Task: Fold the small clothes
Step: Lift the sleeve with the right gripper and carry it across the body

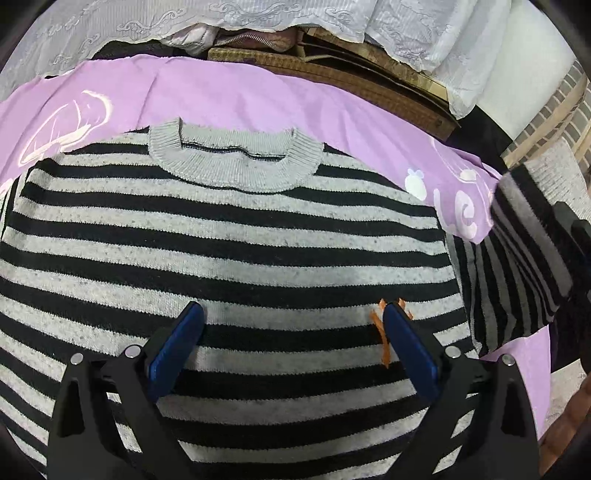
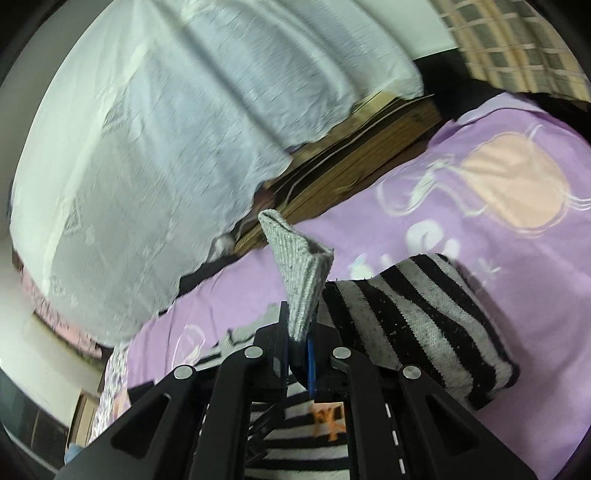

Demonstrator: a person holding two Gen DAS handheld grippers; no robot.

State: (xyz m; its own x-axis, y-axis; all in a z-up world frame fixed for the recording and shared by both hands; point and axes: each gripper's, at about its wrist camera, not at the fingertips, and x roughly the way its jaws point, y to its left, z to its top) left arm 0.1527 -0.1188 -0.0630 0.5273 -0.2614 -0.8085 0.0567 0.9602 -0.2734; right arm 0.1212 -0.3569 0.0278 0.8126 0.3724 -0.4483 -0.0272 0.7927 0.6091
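Note:
A small black-and-grey striped knit sweater (image 1: 229, 236) lies flat on a purple sheet (image 1: 240, 96), grey collar (image 1: 236, 158) at the far side. My left gripper (image 1: 291, 325) is open just above the sweater's middle, touching nothing. A small orange motif (image 1: 382, 332) shows by its right finger. The sweater's right sleeve (image 1: 517, 258) is lifted off at the right. My right gripper (image 2: 295, 343) is shut on the sleeve's grey ribbed cuff (image 2: 303, 266), which stands up between the fingers. The striped sleeve (image 2: 413, 314) trails to the right.
A white lace cloth (image 1: 406, 33) hangs behind the purple sheet, over stacked brown boards (image 1: 332, 70). It also fills the upper left of the right wrist view (image 2: 166, 147). A brick wall (image 1: 561, 110) is at the far right. A checked fabric (image 2: 517, 48) is at the upper right.

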